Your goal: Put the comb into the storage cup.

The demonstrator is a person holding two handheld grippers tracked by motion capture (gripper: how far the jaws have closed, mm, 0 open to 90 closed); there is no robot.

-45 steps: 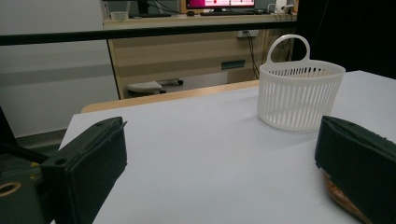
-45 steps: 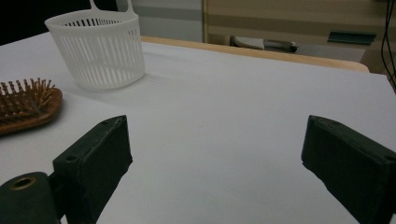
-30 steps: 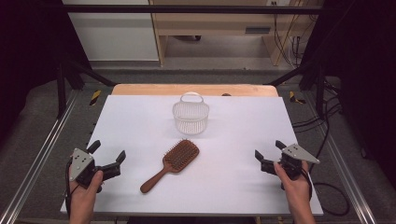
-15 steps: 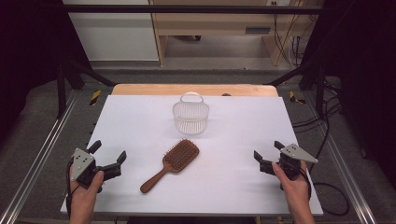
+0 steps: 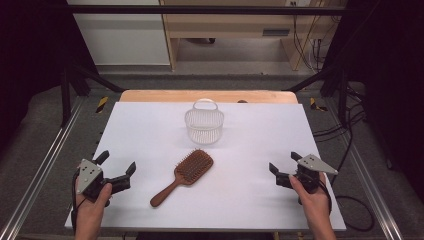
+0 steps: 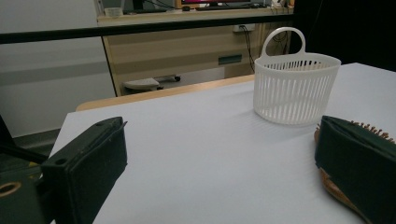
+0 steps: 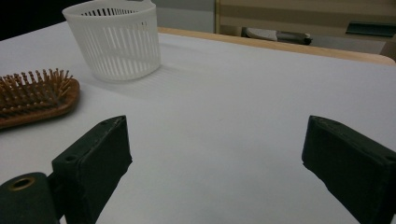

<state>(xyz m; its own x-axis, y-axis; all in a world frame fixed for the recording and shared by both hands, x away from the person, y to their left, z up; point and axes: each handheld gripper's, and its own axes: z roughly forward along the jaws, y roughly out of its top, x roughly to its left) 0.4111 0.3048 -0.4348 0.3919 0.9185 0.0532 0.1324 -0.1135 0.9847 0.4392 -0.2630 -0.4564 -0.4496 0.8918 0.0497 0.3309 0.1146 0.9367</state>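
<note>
Hairbrush (image 5: 182, 176) centre frame on white worktop (image 5: 150, 130), basket (image 5: 204, 124) just above it. Left gripper (image 5: 117, 168) lower left, right gripper (image 5: 283, 169) lower right, both jaws apart, empty.

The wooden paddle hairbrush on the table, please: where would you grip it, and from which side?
Grip the hairbrush by its narrow bare handle, which points toward the near left. The left tool, open, seems best placed, coming from that side. The head lies bristles up, a poor hold.

basket (image 5: 204, 125): white, slatted | hairbrush (image 5: 182, 176): brown wood | table (image 5: 150, 130): white | claw jaws: black
</note>
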